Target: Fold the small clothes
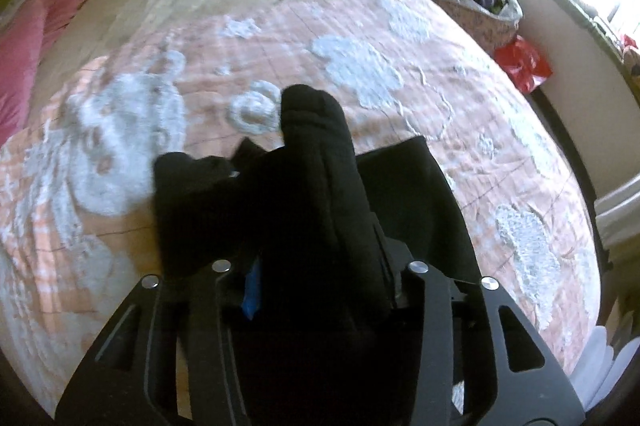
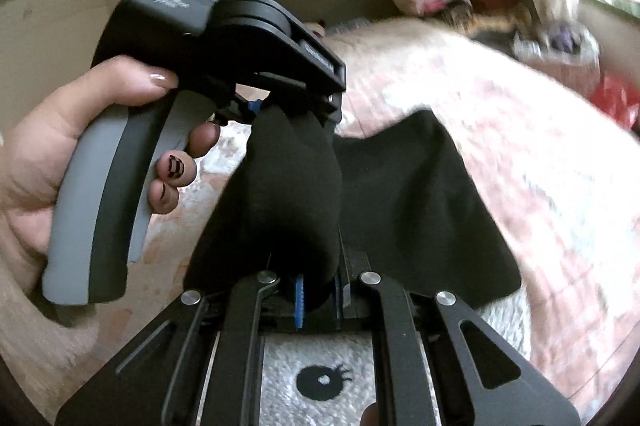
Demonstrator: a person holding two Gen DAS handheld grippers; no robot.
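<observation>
A bed (image 1: 360, 25) with a pink quilt.
Both your tongs, left (image 2: 294, 113) and right (image 2: 318, 290), pinch the black cloth (image 2: 420, 193); folding is barely begun.

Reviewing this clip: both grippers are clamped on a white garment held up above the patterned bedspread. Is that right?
Not quite: the garment is black, not white. The right wrist view shows the left gripper and the right gripper both clamped on it, the black cloth hanging between them above the patterned bedspread.
</observation>
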